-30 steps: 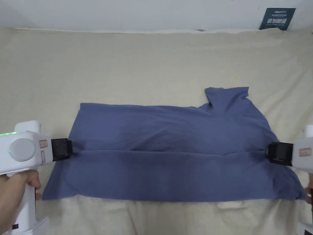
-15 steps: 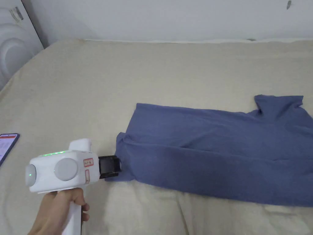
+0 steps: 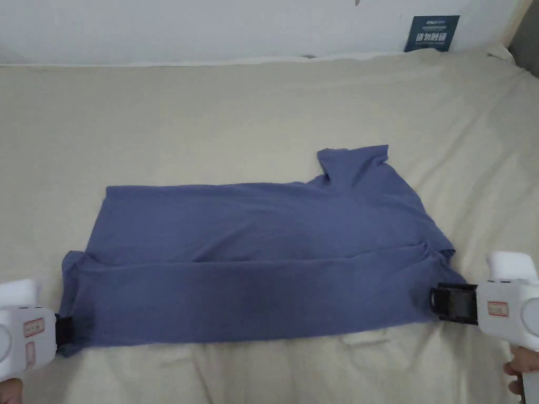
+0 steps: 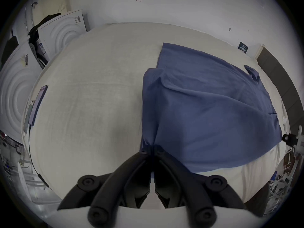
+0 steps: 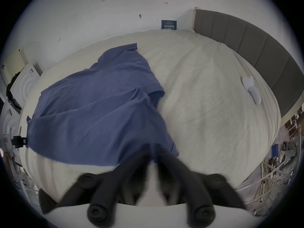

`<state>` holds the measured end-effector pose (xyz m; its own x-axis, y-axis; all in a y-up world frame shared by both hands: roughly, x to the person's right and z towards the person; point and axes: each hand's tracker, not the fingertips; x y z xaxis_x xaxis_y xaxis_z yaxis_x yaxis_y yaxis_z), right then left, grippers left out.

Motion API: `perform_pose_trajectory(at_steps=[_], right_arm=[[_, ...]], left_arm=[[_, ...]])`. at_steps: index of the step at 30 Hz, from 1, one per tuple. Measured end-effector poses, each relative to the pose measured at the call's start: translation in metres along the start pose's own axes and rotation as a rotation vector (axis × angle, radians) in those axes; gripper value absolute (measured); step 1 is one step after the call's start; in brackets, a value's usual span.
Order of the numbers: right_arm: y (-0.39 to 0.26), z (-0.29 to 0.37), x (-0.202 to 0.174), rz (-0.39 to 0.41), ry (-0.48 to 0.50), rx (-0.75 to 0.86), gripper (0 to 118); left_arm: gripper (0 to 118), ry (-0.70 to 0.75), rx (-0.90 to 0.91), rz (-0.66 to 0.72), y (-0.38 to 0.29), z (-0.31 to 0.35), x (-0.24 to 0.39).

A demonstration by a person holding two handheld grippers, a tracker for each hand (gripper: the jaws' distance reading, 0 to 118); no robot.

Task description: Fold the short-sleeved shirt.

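Shirt (image 3: 252,263) lies on the bed (image 3: 210,115), long axis left to right; left tool (image 3: 66,330) and right tool (image 3: 452,302) each clamp a near corner, fold line running between them

text: none legible | dark sign (image 3: 434,33) on wall: white print blurred; tool stickers unreadable
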<state>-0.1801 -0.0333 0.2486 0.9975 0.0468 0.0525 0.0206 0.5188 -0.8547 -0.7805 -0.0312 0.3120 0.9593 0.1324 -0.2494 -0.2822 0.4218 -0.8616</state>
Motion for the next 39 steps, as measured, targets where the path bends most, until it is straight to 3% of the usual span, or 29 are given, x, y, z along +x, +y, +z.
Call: perform_pose_trajectory(at_steps=[2, 3, 4, 5, 6, 7, 8, 11, 13, 18, 19, 26, 30, 31, 32, 33, 34, 35, 39], right_arm=[[0.010, -0.039, 0.022, 0.004, 0.050, 0.011, 115], [0.015, -0.049, 0.027, 0.000, 0.040, 0.008, 115], [0.021, -0.061, 0.034, -0.005, 0.034, 0.003, 114], [0.006, -0.014, -0.009, -0.010, 0.029, -0.015, 108], [0.002, -0.004, -0.020, -0.002, 0.053, -0.059, 88], [0.002, -0.002, -0.021, 0.007, 0.068, -0.067, 46], [0.000, 0.001, -0.023, 0.010, 0.082, -0.061, 19], [-0.003, 0.021, -0.035, 0.074, 0.070, -0.008, 12], [-0.002, 0.019, -0.026, 0.037, 0.079, -0.011, 12], [0.000, 0.038, -0.009, -0.019, 0.098, 0.012, 11], [-0.003, 0.043, -0.007, -0.018, 0.103, 0.006, 11], [-0.060, 0.072, 0.006, -0.009, 0.126, -0.038, 11], [-0.090, 0.068, 0.011, -0.043, 0.139, -0.047, 12], [-0.093, 0.066, 0.011, -0.045, 0.147, -0.023, 30], [-0.094, 0.065, 0.011, -0.036, 0.122, -0.024, 83], [-0.094, 0.060, 0.019, -0.021, 0.134, -0.048, 113], [-0.091, 0.070, 0.024, -0.005, 0.125, -0.050, 118], [-0.085, 0.079, 0.026, 0.018, 0.134, -0.003, 117], [-0.045, 0.104, 0.008, 0.051, 0.131, 0.057, 115]], left_arm=[[1, -0.011, -0.008, 0.021, 0.003, 0.001, -0.004], [1, 0.216, 0.151, -0.110, 0.015, 0.008, -0.013], [1, 0.209, 0.142, -0.105, 0.016, 0.007, -0.012], [1, 0.210, 0.141, -0.105, 0.017, 0.007, -0.012], [1, 0.212, 0.139, -0.103, 0.018, 0.007, -0.011], [1, 0.214, 0.136, -0.102, 0.019, 0.007, -0.011], [1, 0.217, 0.133, -0.102, 0.018, 0.007, -0.010], [1, 0.223, 0.134, -0.114, 0.019, 0.011, -0.011], [1, 0.229, 0.130, -0.122, 0.018, 0.015, -0.011], [1, 0.222, 0.147, -0.106, 0.011, 0.035, -0.016], [1, 0.052, 0.089, -0.009, 0.002, 0.034, -0.012], [1, 0.061, 0.085, -0.033, -0.059, 0.066, -0.024], [2, 0.032, 0.054, -0.009, -0.089, 0.062, -0.033], [19, -0.002, 0.039, -0.036, -0.091, 0.058, -0.034], [82, 0.016, 0.033, -0.022, -0.091, 0.056, -0.037], [118, 0.010, -0.007, -0.004, -0.090, 0.055, -0.041], [111, 0.018, 0.048, 0.058, -0.092, 0.069, -0.050], [111, -0.042, 0.070, 0.022, -0.084, 0.079, -0.057], [117, -0.010, 0.130, -0.025, -0.036, 0.095, -0.045]])
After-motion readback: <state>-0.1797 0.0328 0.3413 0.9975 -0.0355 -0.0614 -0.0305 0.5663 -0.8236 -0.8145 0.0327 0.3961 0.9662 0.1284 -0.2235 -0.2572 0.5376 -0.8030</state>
